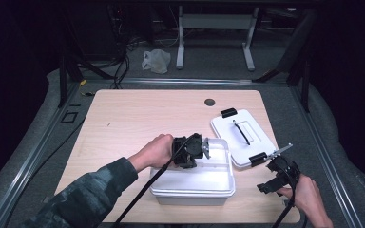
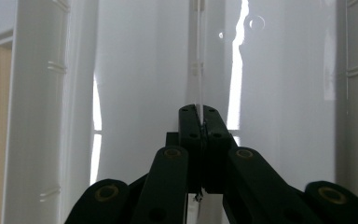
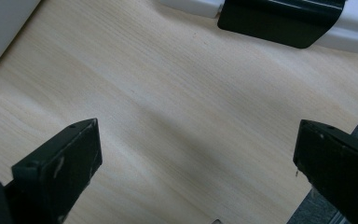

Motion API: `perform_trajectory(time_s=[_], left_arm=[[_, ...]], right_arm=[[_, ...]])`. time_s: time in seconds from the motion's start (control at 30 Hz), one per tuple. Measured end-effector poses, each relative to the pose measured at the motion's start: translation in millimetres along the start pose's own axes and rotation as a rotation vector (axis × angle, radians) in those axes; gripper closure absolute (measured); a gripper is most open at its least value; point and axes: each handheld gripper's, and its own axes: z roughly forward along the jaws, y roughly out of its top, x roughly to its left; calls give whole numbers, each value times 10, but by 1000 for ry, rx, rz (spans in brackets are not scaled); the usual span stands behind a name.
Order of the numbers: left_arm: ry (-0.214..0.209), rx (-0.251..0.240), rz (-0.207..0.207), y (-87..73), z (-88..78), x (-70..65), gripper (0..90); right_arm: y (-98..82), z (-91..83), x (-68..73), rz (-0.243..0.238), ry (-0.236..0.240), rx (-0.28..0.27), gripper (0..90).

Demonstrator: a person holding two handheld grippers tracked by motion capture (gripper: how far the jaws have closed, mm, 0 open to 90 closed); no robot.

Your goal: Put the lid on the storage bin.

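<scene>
High view, tabletop point(image 1: 138, 118): pale wood, with a small dark hole near its far edge.
High view, box point(image 1: 192, 183): a white plastic box stands open at the near middle of the tabletop, its long side across the picture.
High view, lid point(image 1: 243, 137): the white lid lies flat just right of the box and a little farther back, with a black clip point(image 1: 228, 112) at its far end, another at its near end, and a dark handle along its top.
High view, left gripper point(image 1: 190, 151): my left hand point(image 1: 154, 151) holds it over the box's far left corner, pointing right along the far wall.
High view, right gripper point(image 1: 280, 173): in my right hand point(image 1: 309, 194) near the tabletop's near right corner, just short of the lid's near clip.
Left gripper view, left gripper point(image 2: 199, 122): I look into the box's glossy white inside; my jaws are pressed together on a thin clear sheet point(image 2: 198, 70) that stands edge-on and runs away from the pads. What the sheet is I cannot tell.
Right gripper view, right gripper point(image 3: 196, 154): my jaws stand wide apart over bare wood, with nothing between them.
Right gripper view, lid point(image 3: 354, 35): its white edge and one black clip point(image 3: 279, 18) lie along the top, apart from my jaws.
</scene>
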Motion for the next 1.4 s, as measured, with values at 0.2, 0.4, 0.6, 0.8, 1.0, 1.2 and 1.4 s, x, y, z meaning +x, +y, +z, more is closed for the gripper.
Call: perform_trajectory(time_s=[0.2,0.4,0.6,0.8,1.0,1.2,1.4], left_arm=[[-6,-26,-3,-37,59,6,890],[-8,-20,-21,-51,116,4,881],[-29,-50,-119,-137,61,71,657],[32,-72,-254,-354,-160,77,324],[107,-83,-389,-783,-424,39,152],[191,-103,-528,-1298,-611,-70,114],[241,-72,-636,-1717,-638,-196,90]], right_arm=[[-6,0,-5,2,1,0,8],[-4,-1,-2,0,1,0,7],[-1,-2,-10,3,2,-1,7],[18,-12,-24,15,4,-4,10],[70,-53,-41,25,-4,-11,13],[218,-119,-23,18,-16,-27,16],[423,-118,-31,7,-37,-6,21]])
